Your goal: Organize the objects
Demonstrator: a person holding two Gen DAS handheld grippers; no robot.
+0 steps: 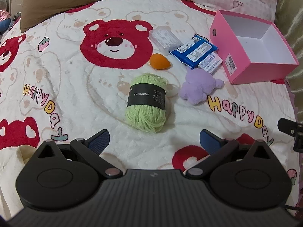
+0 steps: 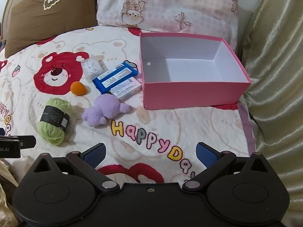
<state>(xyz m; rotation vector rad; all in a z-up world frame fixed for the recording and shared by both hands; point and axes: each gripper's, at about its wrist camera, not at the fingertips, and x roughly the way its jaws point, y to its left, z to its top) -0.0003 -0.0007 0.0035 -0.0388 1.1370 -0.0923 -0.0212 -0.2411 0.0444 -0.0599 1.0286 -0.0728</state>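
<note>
- Left gripper (image 1: 154, 139): fingers (image 1: 99, 141) spread as wide as they go, blue pads facing each other, nothing between them. Tilted down over the bed, touching nothing.
- Right gripper (image 2: 150, 154): fingers (image 2: 95, 154) likewise fully apart, nothing held. Hangs over the "Happy Day" lettering on the blanket.
- A black edge of the other gripper shows at the side of each wrist view.
- Green yarn skein (image 1: 146, 102) with a black paper band lies just ahead of the left gripper, apart from its pads.
- Purple plush toy (image 1: 200, 87) sits to the right of the yarn, near the pink box.
- Orange egg-shaped sponge (image 1: 159, 61) lies beyond the yarn, beside the red bear's face.
- Clear plastic case (image 1: 163, 38) lies farther back; a blue packet (image 1: 193, 52) just right of it, with a small white-and-pink box (image 1: 210, 63) against the packet's near edge.
- Pink box (image 2: 191, 92), lid off, white inside, nothing in it; stands at the right of the bed, ahead of the right gripper.
- Surface: a bed under a cream fleece blanket (image 1: 75, 94) printed with red bears.
- At the head: 1 brown pillow (image 2: 49, 13) on the left, 1 pink checked pillow (image 2: 166, 5) on the right.
- Pale gold satin fabric (image 2: 274, 75) runs along the bed's right side.
</note>
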